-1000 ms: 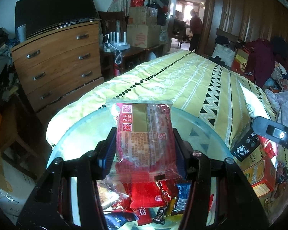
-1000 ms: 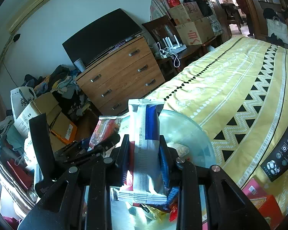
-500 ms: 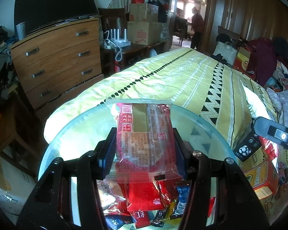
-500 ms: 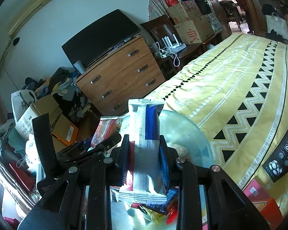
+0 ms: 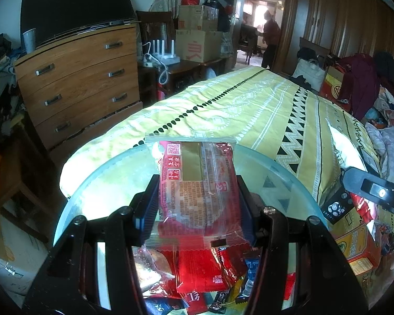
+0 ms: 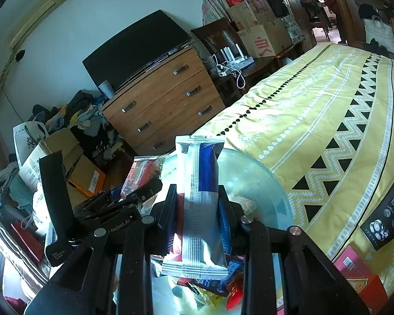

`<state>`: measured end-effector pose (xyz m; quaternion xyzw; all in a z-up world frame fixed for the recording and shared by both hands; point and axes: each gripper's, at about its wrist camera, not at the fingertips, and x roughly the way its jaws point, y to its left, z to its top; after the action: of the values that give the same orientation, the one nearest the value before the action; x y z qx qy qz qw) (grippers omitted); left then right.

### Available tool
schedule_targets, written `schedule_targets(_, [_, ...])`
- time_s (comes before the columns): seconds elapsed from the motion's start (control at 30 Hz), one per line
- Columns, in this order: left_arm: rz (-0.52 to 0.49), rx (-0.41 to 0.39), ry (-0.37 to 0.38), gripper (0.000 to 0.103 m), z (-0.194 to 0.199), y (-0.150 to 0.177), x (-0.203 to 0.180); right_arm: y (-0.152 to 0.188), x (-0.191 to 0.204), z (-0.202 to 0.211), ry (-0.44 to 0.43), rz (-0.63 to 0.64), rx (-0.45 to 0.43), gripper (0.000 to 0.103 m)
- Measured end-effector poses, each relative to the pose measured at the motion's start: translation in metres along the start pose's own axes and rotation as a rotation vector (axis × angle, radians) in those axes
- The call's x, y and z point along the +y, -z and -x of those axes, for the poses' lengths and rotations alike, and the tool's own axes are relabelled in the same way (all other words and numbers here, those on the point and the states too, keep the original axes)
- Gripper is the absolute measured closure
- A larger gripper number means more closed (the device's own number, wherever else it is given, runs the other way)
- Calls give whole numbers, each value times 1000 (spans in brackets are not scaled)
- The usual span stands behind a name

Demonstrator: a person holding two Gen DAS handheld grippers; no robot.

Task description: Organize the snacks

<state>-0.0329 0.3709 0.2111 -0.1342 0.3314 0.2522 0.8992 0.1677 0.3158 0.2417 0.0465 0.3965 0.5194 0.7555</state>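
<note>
Shifted since earlier: left view slightly; packets unmoved. Left gripper [image 5: 197,199] clenched on red packet [image 5: 197,183], right gripper [image 6: 197,210] on white-blue packet [image 6: 201,204]; both raised above glass worktop [image 5: 275,178], clear of snack pile [image 5: 205,270], apparently for sorting.

A wooden dresser [image 5: 79,84] carrying a dark television [image 5: 76,15] stands against the pale wall, beside a yellow-covered bed [image 5: 249,110].
</note>
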Motion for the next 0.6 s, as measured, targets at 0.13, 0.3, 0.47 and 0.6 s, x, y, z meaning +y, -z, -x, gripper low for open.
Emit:
schedule_targets(0.13, [2,-3,-1,49,0,0,-2,0,0,0,-2,1,0,71])
schedule_targets(0.3, [2,-2,-2,49,0,0,-1,2,0,-5,-5,0,7,71])
schedule_targets(0.47, [5,2,3,49,0,-1,-1,5,0,-7,-4,0,11,71])
schedule_targets(0.6, [6,12,4,49,-2,2,0,8,0,-8,-7,-5,11,71])
